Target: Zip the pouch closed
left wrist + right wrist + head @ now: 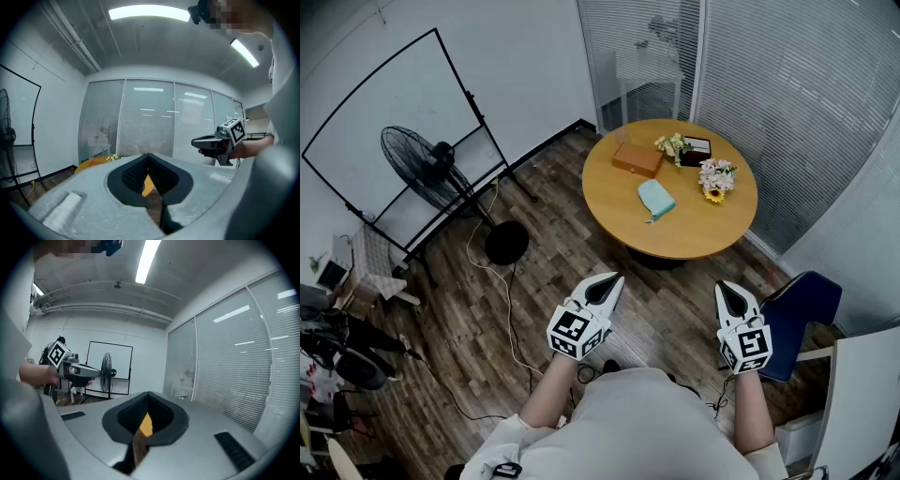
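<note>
I am holding my left hand-held gripper (607, 284) and right hand-held gripper (729, 291) shut and empty, lower centre. The pale blue fabric zip pouch (656, 199) is lying on the round wooden table (694, 230), upper centre, well apart. Best approach, I judge: pin one end, then pull the slider.

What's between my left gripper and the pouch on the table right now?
In the head view, only bare wood floor and the round table's near edge lie between the left gripper and the teal pouch.
</note>
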The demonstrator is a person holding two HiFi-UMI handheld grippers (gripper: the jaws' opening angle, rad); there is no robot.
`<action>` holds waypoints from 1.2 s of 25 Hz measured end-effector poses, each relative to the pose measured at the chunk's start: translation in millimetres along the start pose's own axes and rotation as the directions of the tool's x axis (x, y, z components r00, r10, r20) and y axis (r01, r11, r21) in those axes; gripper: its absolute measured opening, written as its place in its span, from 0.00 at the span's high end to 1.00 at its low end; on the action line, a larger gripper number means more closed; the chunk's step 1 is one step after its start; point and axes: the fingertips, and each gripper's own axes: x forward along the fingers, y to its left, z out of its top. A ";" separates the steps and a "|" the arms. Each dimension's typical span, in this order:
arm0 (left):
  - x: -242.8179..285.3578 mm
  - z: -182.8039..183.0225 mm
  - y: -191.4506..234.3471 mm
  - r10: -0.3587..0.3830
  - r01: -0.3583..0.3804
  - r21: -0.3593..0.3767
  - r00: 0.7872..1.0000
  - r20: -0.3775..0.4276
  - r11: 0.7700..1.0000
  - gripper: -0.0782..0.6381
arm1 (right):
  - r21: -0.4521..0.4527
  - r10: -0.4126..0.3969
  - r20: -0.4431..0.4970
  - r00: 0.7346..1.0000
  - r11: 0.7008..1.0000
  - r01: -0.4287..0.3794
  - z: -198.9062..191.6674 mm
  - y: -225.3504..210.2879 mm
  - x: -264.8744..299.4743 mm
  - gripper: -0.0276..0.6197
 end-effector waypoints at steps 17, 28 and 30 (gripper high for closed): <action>1.9 -3.7 -3.2 0.022 -0.022 -0.014 1.000 -0.006 1.000 0.87 | -0.004 0.025 0.004 1.000 1.000 -0.025 1.1 0.8 0.6 0.95; -0.2 -9.7 3.1 -0.001 0.001 -0.038 1.000 -0.008 0.999 0.86 | 0.054 0.007 0.000 1.000 0.999 -0.007 -5.1 6.5 6.6 0.95; -1.3 -10.5 5.1 -0.010 0.010 -0.039 1.000 -0.006 0.999 0.86 | 0.060 0.005 -0.004 1.000 0.998 -0.005 -6.4 10.5 8.2 0.95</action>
